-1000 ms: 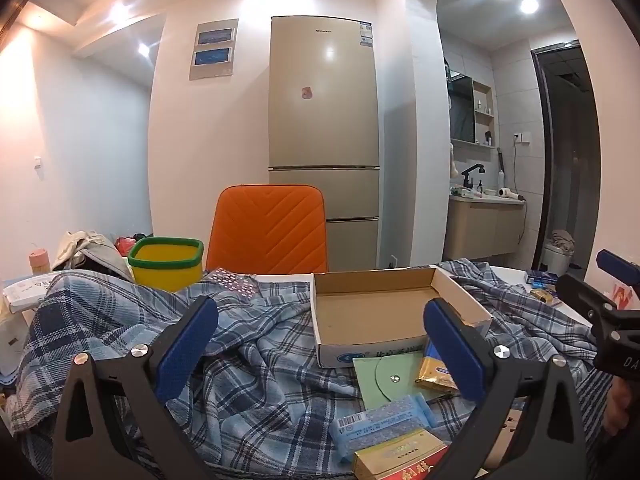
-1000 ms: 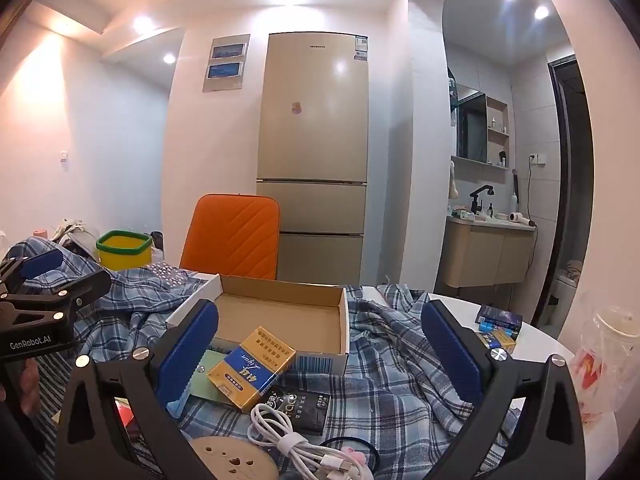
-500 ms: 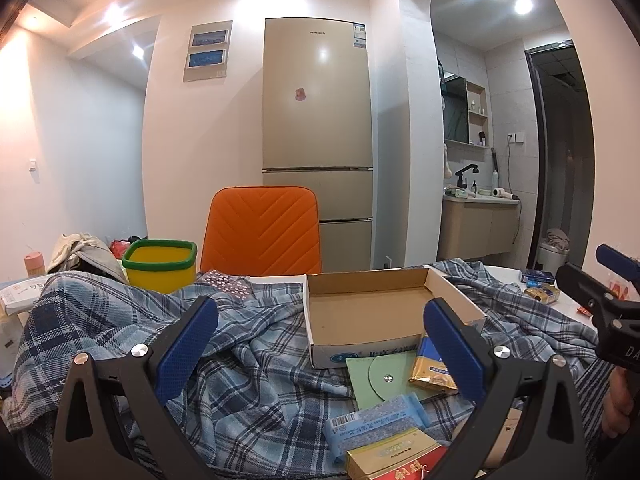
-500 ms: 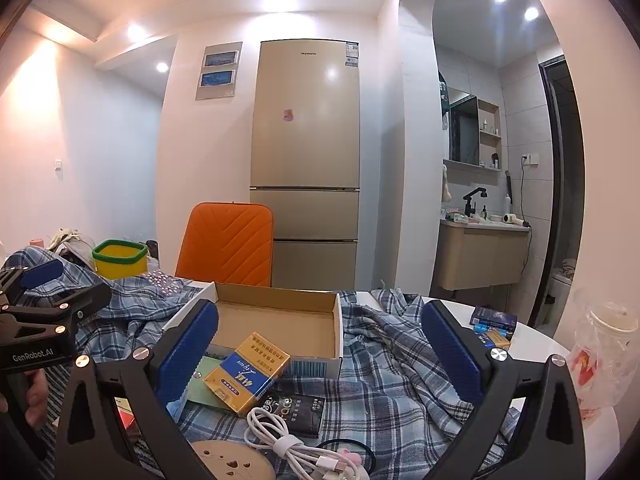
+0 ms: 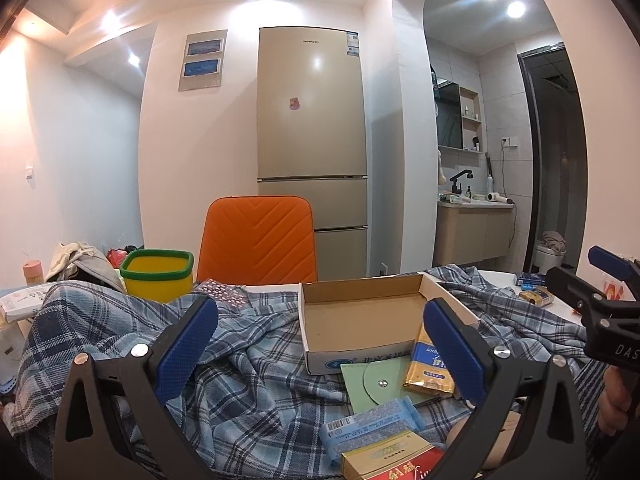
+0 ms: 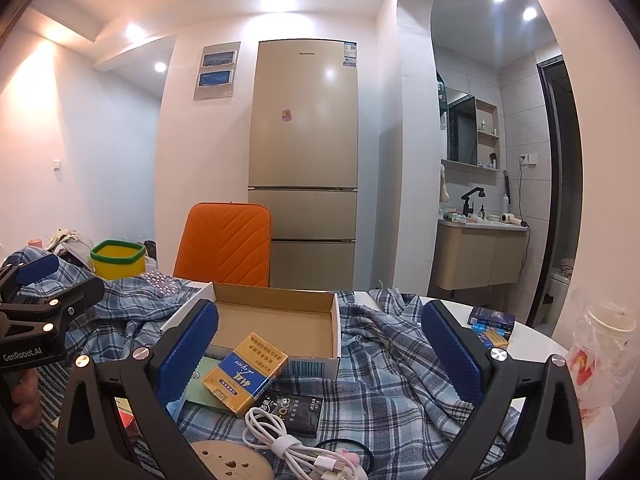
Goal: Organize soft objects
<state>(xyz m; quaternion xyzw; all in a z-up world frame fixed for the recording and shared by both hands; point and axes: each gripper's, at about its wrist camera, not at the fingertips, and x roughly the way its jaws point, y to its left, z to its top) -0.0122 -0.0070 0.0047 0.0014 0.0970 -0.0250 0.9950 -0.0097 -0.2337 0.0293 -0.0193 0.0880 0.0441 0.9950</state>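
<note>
Across the table's middle a rumpled plaid blanket point(image 5: 256, 364) is spread under an empty cardboard box point(image 6: 276, 320), while the left gripper point(image 5: 320, 344) and right gripper point(image 6: 320, 344) are both held wide apart above it, gripping nothing.

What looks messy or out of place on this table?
The plaid shirt is spread crumpled across the table like a cloth, with the cardboard box and small packets sitting on top of it. A yellow packet leans tilted against the box front, and a white cable lies loosely bundled nearby.
</note>
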